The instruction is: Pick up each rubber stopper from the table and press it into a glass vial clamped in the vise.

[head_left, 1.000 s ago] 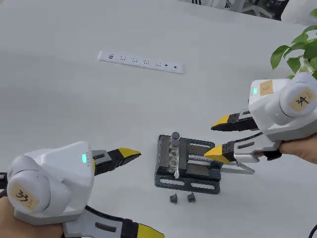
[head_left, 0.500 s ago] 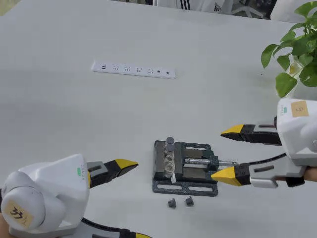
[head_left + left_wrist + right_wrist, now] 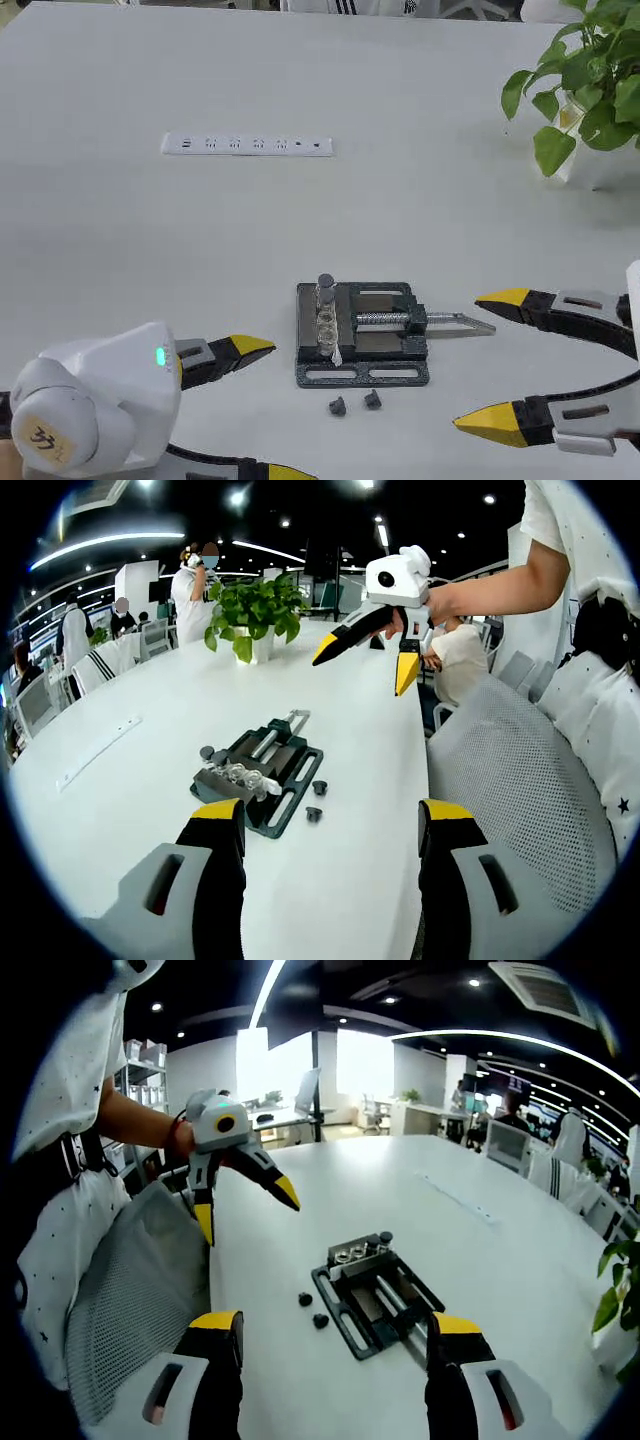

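Nearest, at the lower left of the head view: left gripper, jaws spread wide, yellow tips well apart, nothing held, hovering over the bench. At the lower right: right gripper, likewise wide open and empty, tips pointing left toward the vise yet well apart from it. In each gripper view, own jaws parted with bare bench between them and the other gripper raised above the bench opposite, also open.

Just ahead of the grippers, beside the near edge of the vise: one dark rubber stopper and a second stopper, lying loose on the bench, close together but not touching, clear of both grippers.

Next, the vise itself: dark, flat on the bench, screw and handle sticking out to the right. Clamped upright between its jaws at the left end, a short row of clear glass vials, mouths open. At the far end of that row, a capped vial with a dark stopper already in its mouth. At the near end, a small white bit, too small to identify.

Farther back and to the left: white power strip, flat on the bench, well apart from the vise. Farthest, at the right edge: leafy green plant.
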Demonstrator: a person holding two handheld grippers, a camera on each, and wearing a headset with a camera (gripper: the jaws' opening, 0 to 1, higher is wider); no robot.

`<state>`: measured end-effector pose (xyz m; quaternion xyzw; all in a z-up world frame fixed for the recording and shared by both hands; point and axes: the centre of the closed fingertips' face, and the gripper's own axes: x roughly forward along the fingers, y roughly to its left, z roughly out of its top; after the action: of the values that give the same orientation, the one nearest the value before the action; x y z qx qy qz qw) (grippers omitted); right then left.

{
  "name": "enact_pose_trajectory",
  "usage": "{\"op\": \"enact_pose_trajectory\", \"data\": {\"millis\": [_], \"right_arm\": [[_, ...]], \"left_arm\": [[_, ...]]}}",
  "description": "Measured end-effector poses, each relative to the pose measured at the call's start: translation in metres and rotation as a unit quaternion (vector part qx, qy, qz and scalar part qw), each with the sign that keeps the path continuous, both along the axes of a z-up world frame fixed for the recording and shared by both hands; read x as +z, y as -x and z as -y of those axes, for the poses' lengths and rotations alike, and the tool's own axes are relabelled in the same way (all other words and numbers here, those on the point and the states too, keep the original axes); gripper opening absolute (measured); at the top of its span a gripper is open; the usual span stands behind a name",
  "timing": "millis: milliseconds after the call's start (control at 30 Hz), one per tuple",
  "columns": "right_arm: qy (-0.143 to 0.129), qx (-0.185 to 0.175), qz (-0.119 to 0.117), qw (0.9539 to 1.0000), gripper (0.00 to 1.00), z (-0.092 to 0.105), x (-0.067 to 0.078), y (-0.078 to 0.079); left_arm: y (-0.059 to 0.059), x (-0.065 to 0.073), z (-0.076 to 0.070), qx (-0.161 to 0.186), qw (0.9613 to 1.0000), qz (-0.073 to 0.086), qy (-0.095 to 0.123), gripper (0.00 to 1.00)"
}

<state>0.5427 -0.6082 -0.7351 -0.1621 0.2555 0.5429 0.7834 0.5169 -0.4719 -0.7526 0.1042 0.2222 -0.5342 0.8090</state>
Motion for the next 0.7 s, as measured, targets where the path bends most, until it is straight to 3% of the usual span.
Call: {"op": "enact_pose_trajectory", "data": {"millis": [267, 400, 500, 700], "right_arm": [[-0.026, -0.018, -0.009, 0.9995, 0.83, 0.013, -0.008, 0.012], [-0.026, -0.022, -0.015, 0.9993, 0.84, 0.018, -0.015, 0.019], [-0.024, -0.025, -0.022, 0.9992, 0.84, 0.022, -0.022, 0.025], [-0.031, -0.039, -0.025, 0.9984, 0.82, 0.026, -0.023, 0.028]], "left_arm": [[-0.004, -0.014, 0.009, -0.012, 0.9996, -0.005, -0.025, 0.56], [-0.008, -0.022, 0.012, -0.014, 0.9992, -0.008, -0.037, 0.49], [-0.009, -0.029, 0.017, -0.019, 0.9979, -0.010, -0.061, 0.44], [-0.011, -0.048, 0.024, -0.027, 0.9956, -0.018, -0.088, 0.32]]}}
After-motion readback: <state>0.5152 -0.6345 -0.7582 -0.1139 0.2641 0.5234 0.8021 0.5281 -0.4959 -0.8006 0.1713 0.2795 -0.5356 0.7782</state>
